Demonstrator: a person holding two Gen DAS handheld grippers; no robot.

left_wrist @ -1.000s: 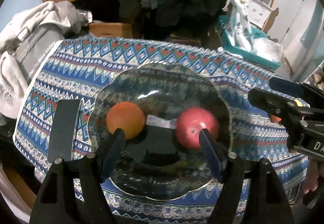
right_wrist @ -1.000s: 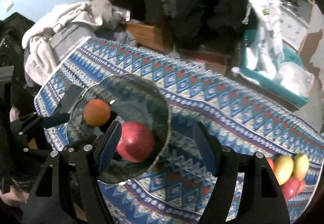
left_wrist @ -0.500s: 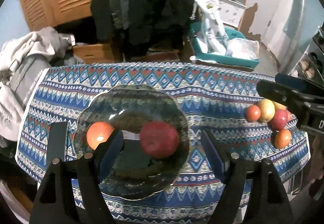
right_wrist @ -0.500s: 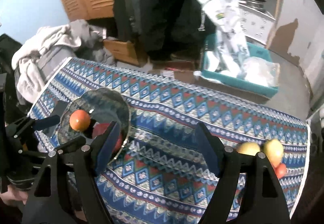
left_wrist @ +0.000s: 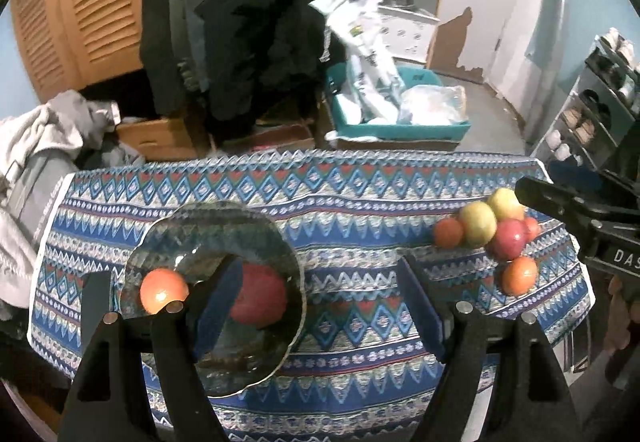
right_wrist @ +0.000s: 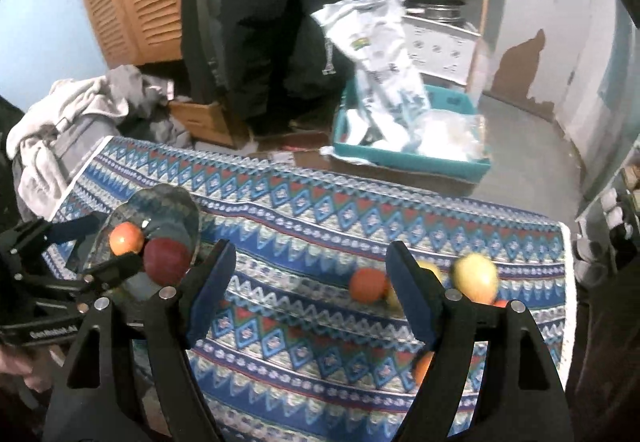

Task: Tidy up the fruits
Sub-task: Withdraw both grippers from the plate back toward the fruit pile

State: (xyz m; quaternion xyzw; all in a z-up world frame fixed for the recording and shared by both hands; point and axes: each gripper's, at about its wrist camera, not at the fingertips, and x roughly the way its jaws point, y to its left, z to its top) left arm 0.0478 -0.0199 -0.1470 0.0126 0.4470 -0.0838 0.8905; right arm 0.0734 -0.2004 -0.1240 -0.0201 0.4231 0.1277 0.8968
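A glass bowl on the patterned tablecloth holds an orange fruit and a red apple. A pile of loose fruit, yellow, red and orange, lies at the cloth's right end. My left gripper is open and empty above the cloth, right of the bowl. My right gripper is open and empty above the cloth, between the bowl and the fruit pile; an orange fruit lies near its right finger.
Beyond the table stand a teal bin with plastic bags, a cardboard box, hanging dark coats and a wooden shelf. A heap of grey clothes lies at the left. A shoe rack stands at the right.
Both grippers have pulled back and up from the bowl and swung right. The fruit pile at the right end of the cloth has come into view. The apple stays in the bowl.
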